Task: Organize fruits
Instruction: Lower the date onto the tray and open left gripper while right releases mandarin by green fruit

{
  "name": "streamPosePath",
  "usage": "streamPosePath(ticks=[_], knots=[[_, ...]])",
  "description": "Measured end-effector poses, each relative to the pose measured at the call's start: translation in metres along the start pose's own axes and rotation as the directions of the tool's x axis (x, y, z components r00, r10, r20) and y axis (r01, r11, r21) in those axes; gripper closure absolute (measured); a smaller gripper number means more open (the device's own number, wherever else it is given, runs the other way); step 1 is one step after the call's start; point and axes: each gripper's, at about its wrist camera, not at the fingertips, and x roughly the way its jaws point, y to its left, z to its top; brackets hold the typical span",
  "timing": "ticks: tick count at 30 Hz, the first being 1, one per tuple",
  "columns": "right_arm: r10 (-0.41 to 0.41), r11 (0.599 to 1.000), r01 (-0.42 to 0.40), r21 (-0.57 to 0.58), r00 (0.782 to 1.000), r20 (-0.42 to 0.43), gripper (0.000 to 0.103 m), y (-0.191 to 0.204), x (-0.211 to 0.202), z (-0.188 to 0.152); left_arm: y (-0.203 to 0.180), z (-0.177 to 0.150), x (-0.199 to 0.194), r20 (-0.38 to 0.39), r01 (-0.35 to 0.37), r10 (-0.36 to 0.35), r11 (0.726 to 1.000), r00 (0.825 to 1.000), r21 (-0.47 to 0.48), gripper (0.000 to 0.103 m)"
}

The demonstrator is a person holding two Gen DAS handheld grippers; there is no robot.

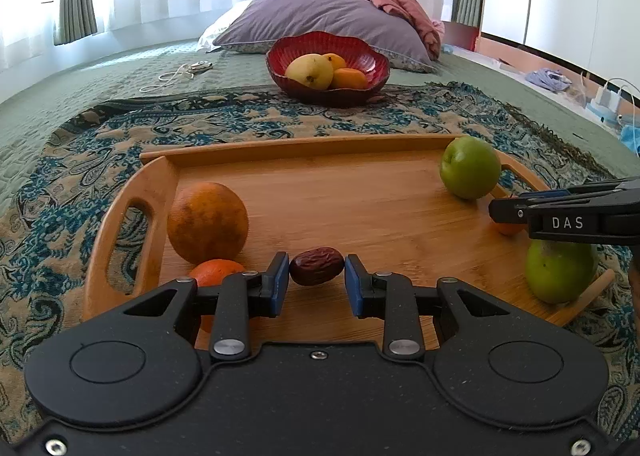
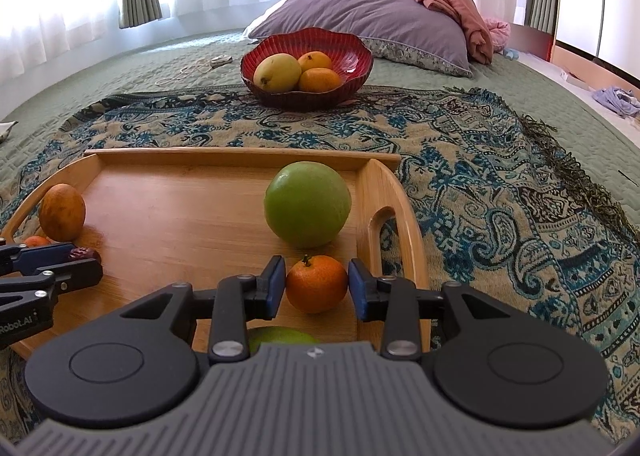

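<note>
Nearest to me, the left gripper has its jaws clenched on a dried date, both blue pads pressing its ends, low over the near part of the wooden tray.

The right gripper brackets a small tangerine by the tray's right handle. The pads sit at its sides but a thin gap shows on each, so I read these jaws as released, not gripping.

Left on the tray: a green pear at the near right edge, another tangerine and a big orange at the left end, and a green apple in the far right corner.

Beyond, on the patterned blanket spread over the bed, the red bowl holds a yellow mango and two tangerines.

My judgement: about a third done, three pieces in, six still on the tray.
</note>
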Motion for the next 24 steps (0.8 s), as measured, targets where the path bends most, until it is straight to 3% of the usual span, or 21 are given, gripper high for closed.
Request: streamPosePath(ticks=[10,17,21,24], knots=[[0.005,1.0,-0.005,0.006,1.0,0.001,0.053,-0.001,-0.001,0.0,-0.006,0.0,0.003,-0.006,0.005,-0.005,1.0,1.0,0.002,0.069],[0.008,1.0,-0.008,0.012,1.0,0.004,0.053,-0.001,-0.002,-0.001,-0.006,0.001,-0.001,-0.002,0.007,-0.007,1.0,1.0,-0.007,0.052],[0.021,0.999,-0.022,0.029,1.0,0.018,0.053,-0.003,-0.007,-0.002,-0.003,0.001,-0.006,-0.006,0.002,-0.002,1.0,1.0,-0.016,0.048],[0.031,0.999,-0.032,0.037,0.999,0.037,0.046,-0.004,-0.013,-0.003,-0.001,-0.001,-0.014,0.004,0.01,-0.009,1.0,1.0,-0.029,0.041]])
